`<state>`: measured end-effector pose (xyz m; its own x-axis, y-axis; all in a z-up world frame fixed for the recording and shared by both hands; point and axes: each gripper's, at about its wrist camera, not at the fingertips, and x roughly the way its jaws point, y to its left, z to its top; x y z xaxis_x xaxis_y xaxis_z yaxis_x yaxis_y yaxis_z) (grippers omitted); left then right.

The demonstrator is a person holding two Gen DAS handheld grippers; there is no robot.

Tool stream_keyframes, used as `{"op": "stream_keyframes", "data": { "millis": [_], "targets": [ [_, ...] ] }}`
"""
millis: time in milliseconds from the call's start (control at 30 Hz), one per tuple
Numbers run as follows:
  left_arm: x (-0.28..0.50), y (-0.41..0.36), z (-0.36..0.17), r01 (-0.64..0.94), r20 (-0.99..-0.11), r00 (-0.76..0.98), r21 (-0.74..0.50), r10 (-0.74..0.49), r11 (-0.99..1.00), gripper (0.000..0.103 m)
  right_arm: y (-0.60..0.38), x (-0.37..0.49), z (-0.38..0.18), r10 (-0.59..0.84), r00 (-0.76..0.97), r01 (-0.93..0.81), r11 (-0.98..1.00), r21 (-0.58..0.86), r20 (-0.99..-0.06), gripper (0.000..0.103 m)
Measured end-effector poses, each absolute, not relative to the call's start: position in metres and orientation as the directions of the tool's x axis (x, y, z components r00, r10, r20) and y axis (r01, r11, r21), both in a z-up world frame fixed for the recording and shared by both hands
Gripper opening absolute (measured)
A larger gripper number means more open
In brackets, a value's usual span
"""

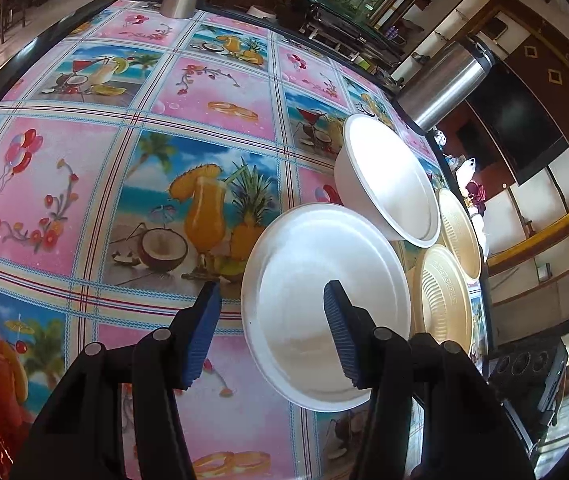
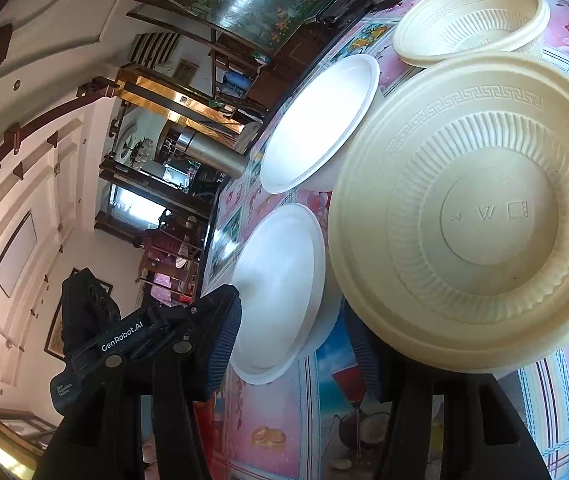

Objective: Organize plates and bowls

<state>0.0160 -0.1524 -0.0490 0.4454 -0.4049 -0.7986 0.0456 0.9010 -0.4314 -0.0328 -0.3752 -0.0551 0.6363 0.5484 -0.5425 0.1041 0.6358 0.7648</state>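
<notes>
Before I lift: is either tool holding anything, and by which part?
Nothing held. Left tool straddles the near white bowl's rim, pads clear; right tool open.

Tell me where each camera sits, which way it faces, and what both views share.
Left wrist: on the left tool, looking down along its open fingers at the near white bowl; one finger crosses its rim.
Right wrist: on the right tool, tilted, looking over the near cream bowl; the left tool's body shows.
Shared: two white bowls, two cream bowls, patterned tablecloth, steel flask.
</notes>
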Motion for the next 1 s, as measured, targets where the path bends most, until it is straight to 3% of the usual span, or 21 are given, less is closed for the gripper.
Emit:
{"op": "stream_keyframes", "data": {
  "millis": [200,367,533,1000],
  "targets": [
    [0.016,-0.155,-0.056,0.079,-0.795,0.42,-0.448,-0.437,0.89,0.02,-0.375,-0.03,-0.057,0.526,0.642,0.113,0.655,0.747,-0.558,0.03],
    [0.015,-0.151,-0.055,0.083,-0.784,0.435,-0.455,-0.443,0.887,0.008,-0.378,-0.029,-0.059,0.507,0.644,0.124,0.669,0.733,-0.572,0.022],
    [0.016,-0.148,-0.058,0.079,-0.784,0.428,-0.462,-0.449,0.883,0.007,-0.38,-0.029,-0.062,0.494,0.641,0.13,0.684,0.718,-0.587,0.012],
    [0.009,-0.147,-0.061,0.059,-0.797,0.439,-0.435,-0.414,0.899,0.007,-0.378,-0.029,-0.061,0.513,0.637,0.121,0.671,0.732,-0.576,0.009]
  ]
}}
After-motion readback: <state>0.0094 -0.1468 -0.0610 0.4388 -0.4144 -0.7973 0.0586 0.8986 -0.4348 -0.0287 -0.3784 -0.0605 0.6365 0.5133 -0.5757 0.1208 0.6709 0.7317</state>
